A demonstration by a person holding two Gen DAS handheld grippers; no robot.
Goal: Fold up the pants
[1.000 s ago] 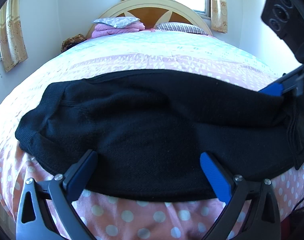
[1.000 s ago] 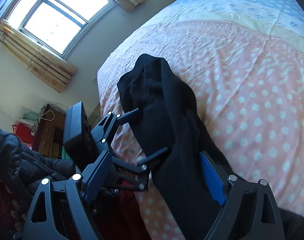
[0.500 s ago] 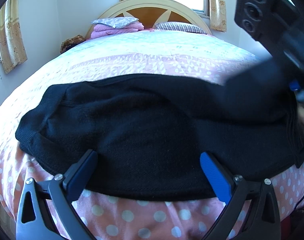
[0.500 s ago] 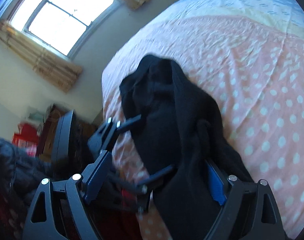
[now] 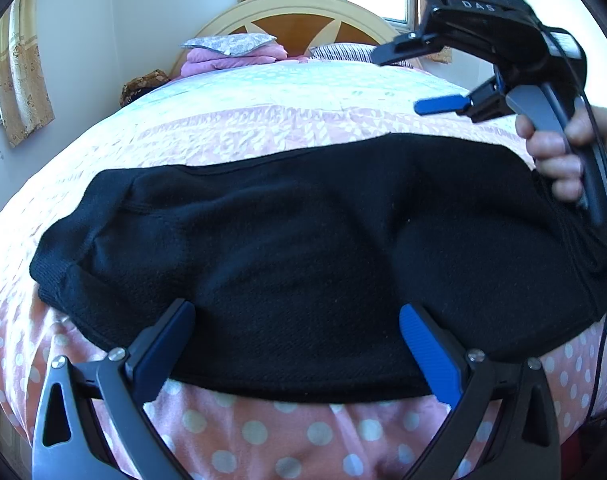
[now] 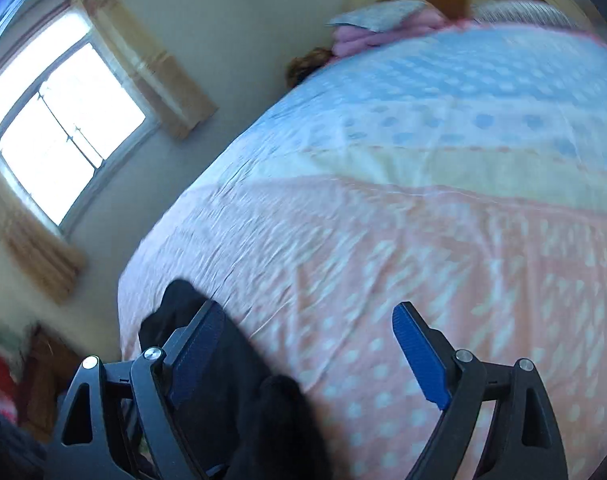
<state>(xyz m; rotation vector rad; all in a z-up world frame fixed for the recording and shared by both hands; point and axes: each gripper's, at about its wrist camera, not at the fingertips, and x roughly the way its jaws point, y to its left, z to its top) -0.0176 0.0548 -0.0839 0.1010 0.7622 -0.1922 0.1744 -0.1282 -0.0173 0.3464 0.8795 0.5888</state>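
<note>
The black pants (image 5: pixel 303 264) lie folded across the near end of the bed (image 5: pixel 263 128), a broad dark band running left to right on the pink polka-dot cover. The left gripper (image 5: pixel 299 344) sits low at the pants' near edge, its blue-padded fingers (image 5: pixel 427 352) spread wide apart over the fabric with nothing pinched between them. At upper right the right gripper (image 5: pixel 419 80) is raised above the pants, clear of the cloth, jaws parted (one blue pad shows plainly), held by a hand (image 5: pixel 563 156). Folded pink bedding (image 5: pixel 235 58) rests by the arched headboard (image 5: pixel 299 16).
</note>
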